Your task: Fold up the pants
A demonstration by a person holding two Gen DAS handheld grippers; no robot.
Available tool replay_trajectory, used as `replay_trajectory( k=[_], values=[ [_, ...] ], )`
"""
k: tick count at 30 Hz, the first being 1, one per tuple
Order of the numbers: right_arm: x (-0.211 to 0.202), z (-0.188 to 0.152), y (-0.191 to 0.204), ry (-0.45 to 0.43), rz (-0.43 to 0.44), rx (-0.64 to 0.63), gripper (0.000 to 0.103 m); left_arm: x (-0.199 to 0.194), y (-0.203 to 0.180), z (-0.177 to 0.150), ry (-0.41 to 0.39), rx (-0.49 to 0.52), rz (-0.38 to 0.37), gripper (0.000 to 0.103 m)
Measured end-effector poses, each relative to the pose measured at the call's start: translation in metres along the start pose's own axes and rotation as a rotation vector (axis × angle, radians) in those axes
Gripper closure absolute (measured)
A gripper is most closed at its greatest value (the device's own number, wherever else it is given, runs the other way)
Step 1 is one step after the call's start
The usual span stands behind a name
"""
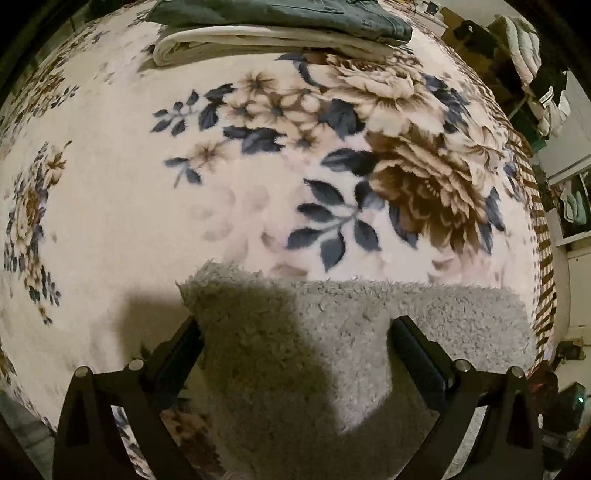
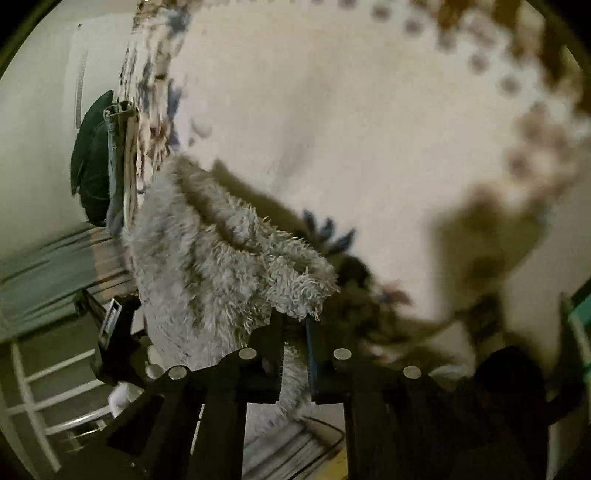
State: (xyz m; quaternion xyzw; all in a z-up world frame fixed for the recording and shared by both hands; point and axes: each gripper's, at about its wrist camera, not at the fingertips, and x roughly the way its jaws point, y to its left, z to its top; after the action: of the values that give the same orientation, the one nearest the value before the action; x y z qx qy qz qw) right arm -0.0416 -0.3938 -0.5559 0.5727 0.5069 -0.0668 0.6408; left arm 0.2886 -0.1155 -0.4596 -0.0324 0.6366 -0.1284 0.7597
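Fluffy grey pants [image 1: 369,332] lie at the near edge of a floral blanket [image 1: 110,221] on a bed. My left gripper [image 1: 295,328] is open, its fingers [image 1: 417,350] spread on either side of the pants' edge, above the fabric. In the right wrist view my right gripper [image 2: 293,321] is shut on a corner of the grey pants [image 2: 221,266], which hang lifted and bunched above the blanket [image 2: 369,129].
A stack of folded clothes, grey on cream [image 1: 273,33], sits at the far side of the bed; it also shows edge-on in the right wrist view [image 2: 118,155]. The bed's striped right edge [image 1: 543,236] drops off to room clutter.
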Motion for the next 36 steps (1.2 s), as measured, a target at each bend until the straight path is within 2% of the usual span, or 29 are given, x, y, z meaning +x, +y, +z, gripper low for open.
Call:
replay_trajectory(
  k=[3,6,10,12,14,15,17,19,22,23,25,27,28,29,30,34,36],
  values=[
    [-0.027,-0.008,-0.011,-0.019,-0.040,0.049,0.093,-0.001,-0.001,0.001,-0.001,0.008,-0.015,0.000],
    [-0.042,-0.011,-0.008,-0.004,-0.118,-0.003,0.093,-0.002,-0.004,0.001,-0.002,0.020,-0.024,0.000],
    [-0.018,-0.002,-0.010,0.051,-0.232,-0.067,0.092,-0.001,-0.004,0.001,0.004,0.024,-0.026,0.000],
    [0.006,0.003,-0.010,0.113,-0.271,-0.097,0.084,-0.007,-0.002,-0.002,0.004,0.022,-0.035,0.000],
    [0.016,0.006,-0.003,0.167,-0.311,-0.125,0.066,-0.022,0.002,-0.010,-0.009,0.013,-0.054,0.000],
    [0.016,0.007,0.005,0.167,-0.316,-0.146,0.064,-0.034,0.005,-0.016,-0.021,0.005,-0.067,0.000],
    [-0.006,0.008,0.022,0.116,-0.307,-0.206,0.058,-0.053,0.011,-0.031,-0.045,-0.006,-0.080,0.000],
    [-0.034,0.014,0.044,0.045,-0.258,-0.275,0.051,-0.065,0.015,-0.047,-0.059,-0.011,-0.064,0.000],
    [-0.045,0.037,0.075,-0.007,-0.171,-0.322,0.033,-0.061,0.024,-0.073,-0.047,-0.020,-0.018,0.000],
    [-0.039,0.047,0.083,0.000,-0.153,-0.332,0.030,-0.054,0.026,-0.077,-0.028,-0.031,-0.018,0.000],
    [-0.015,0.068,0.099,0.036,-0.145,-0.350,0.030,-0.041,0.035,-0.086,0.008,-0.086,-0.056,0.000],
    [0.021,0.088,0.109,0.130,-0.181,-0.314,0.030,-0.035,0.040,-0.092,0.015,-0.124,-0.092,0.000],
    [0.034,0.094,0.109,0.174,-0.185,-0.286,0.038,-0.033,0.042,-0.094,0.016,-0.141,-0.099,0.000],
    [0.045,0.100,0.110,0.196,-0.162,-0.247,0.063,-0.033,0.043,-0.095,0.014,-0.149,-0.105,0.000],
    [0.049,0.100,0.115,0.184,-0.139,-0.244,0.067,-0.033,0.044,-0.096,0.012,-0.154,-0.108,0.000],
    [0.053,0.102,0.138,0.050,-0.237,-0.364,0.071,-0.027,0.042,-0.096,-0.005,-0.118,-0.061,0.000],
    [0.062,0.103,0.140,0.061,-0.277,-0.398,0.071,-0.015,0.041,-0.091,0.005,-0.098,-0.045,0.000]
  ],
)
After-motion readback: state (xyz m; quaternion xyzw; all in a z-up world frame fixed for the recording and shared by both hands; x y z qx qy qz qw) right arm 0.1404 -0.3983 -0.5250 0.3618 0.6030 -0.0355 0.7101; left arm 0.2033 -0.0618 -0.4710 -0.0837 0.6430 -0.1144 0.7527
